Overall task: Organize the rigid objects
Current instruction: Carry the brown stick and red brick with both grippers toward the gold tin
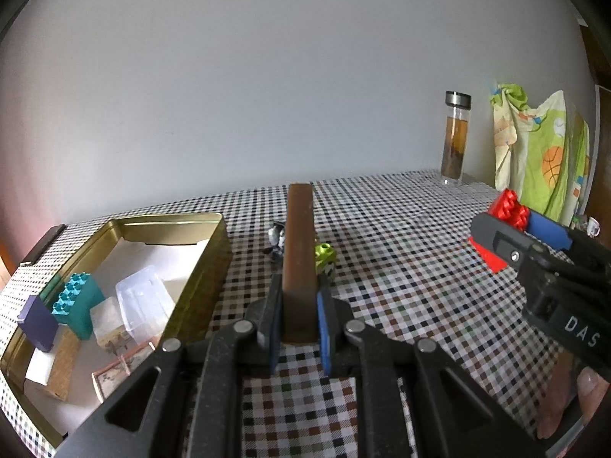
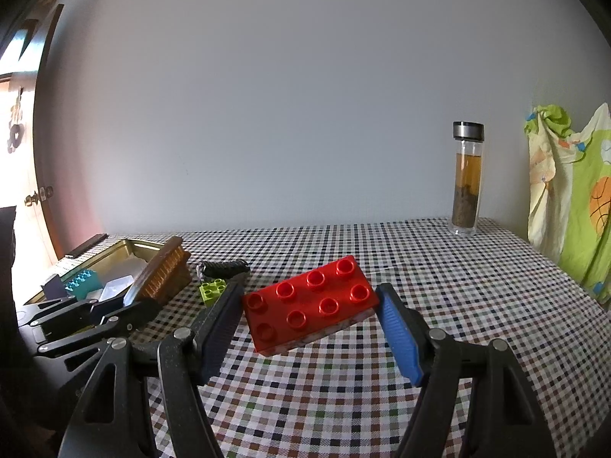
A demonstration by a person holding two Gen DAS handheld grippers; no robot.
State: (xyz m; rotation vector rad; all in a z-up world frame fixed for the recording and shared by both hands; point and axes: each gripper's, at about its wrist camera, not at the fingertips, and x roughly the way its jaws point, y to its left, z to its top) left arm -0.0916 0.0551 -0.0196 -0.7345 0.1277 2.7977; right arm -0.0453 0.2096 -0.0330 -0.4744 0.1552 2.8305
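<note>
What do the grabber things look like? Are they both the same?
Yes, they match. Each gripper, left and right, is speckled black plastic, built from flat bars with triangular cut-outs, joined by round silver pins. The fingers carry ribbed blue pads on their inner faces. Seen from the left camera, the right gripper's body has white letters reading "DAS". No cables or sleeves are visible.

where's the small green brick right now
The small green brick sits on the checked tablecloth just right of the gold tin, beside a dark keychain, behind the left gripper's brush.
</note>
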